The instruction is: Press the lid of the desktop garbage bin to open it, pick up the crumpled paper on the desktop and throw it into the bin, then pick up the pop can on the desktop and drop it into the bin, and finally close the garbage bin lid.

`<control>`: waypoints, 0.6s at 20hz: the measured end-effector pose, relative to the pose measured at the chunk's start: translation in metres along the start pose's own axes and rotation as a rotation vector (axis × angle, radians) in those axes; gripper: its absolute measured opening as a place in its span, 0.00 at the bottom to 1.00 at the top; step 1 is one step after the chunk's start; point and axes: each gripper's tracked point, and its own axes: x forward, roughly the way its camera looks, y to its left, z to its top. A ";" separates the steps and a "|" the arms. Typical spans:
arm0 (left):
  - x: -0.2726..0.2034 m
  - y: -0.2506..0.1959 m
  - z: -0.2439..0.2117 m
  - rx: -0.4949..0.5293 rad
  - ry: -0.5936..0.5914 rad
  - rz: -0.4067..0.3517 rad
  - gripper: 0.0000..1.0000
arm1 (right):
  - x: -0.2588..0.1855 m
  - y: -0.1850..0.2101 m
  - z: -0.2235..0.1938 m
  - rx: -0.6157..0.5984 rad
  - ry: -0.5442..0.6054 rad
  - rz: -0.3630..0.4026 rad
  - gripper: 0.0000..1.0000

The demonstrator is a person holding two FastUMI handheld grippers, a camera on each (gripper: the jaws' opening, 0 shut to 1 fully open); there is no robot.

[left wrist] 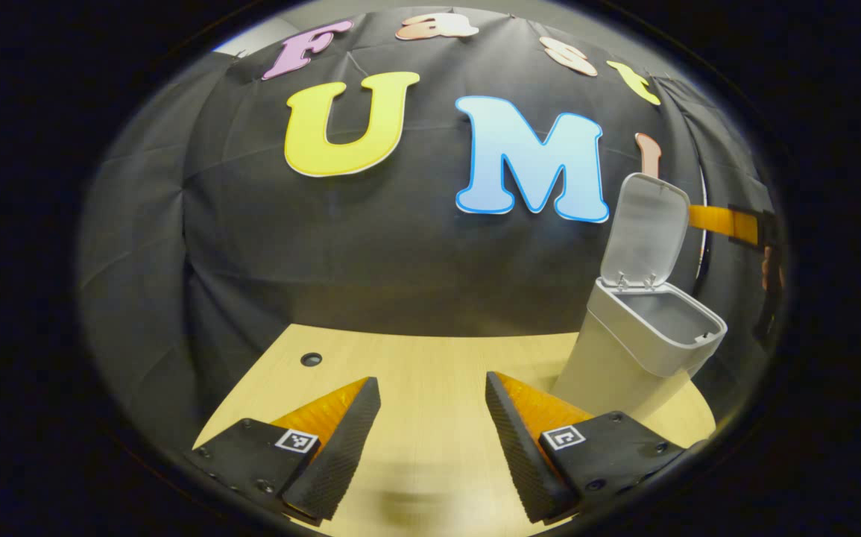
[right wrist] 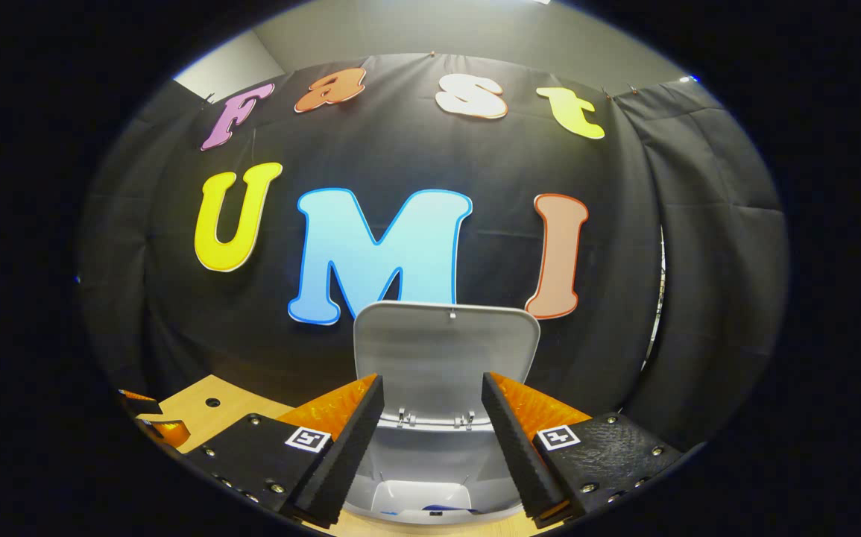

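The grey desktop bin (left wrist: 628,358) stands on the right of the wooden table, its lid (left wrist: 646,227) swung up and its mouth open. My left gripper (left wrist: 431,379) hovers open over bare table to the left of the bin, nothing between its fingers. In the right gripper view the raised lid (right wrist: 445,350) faces me and the bin's mouth (right wrist: 430,488) lies just below. My right gripper (right wrist: 431,378) hangs open right above that mouth, holding nothing. Something pale with a bit of blue (right wrist: 434,510) lies low inside the bin; I cannot tell what it is.
The light wooden table (left wrist: 415,358) has a round cable hole (left wrist: 311,359) near its back left. Black cloth closes off the back and sides. The right gripper (left wrist: 743,224) and the hand (left wrist: 771,268) holding it show beyond the bin. The left gripper (right wrist: 154,421) shows low left.
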 end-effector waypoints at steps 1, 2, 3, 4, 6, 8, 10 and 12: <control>-0.001 0.000 0.000 -0.003 0.000 0.000 0.94 | 0.002 -0.001 0.006 -0.005 -0.012 0.001 0.86; -0.002 0.001 -0.001 -0.005 0.002 0.002 0.94 | 0.005 -0.001 0.012 -0.007 -0.021 0.002 0.86; -0.004 0.002 -0.002 -0.005 0.003 0.003 0.94 | 0.006 -0.002 0.018 -0.007 -0.033 0.004 0.86; -0.006 0.003 -0.002 -0.003 0.003 0.005 0.94 | 0.009 -0.003 0.025 -0.007 -0.044 0.004 0.86; -0.010 0.006 -0.002 -0.002 0.002 0.011 0.94 | 0.016 -0.006 0.037 -0.008 -0.066 0.002 0.86; -0.016 0.010 -0.004 -0.005 0.002 0.017 0.94 | 0.022 -0.009 0.046 -0.008 -0.078 0.002 0.85; -0.021 0.015 -0.006 -0.008 0.004 0.026 0.94 | 0.029 -0.010 0.056 -0.007 -0.094 0.002 0.85; -0.028 0.021 -0.012 -0.012 0.010 0.037 0.94 | 0.036 -0.012 0.064 -0.005 -0.106 0.001 0.86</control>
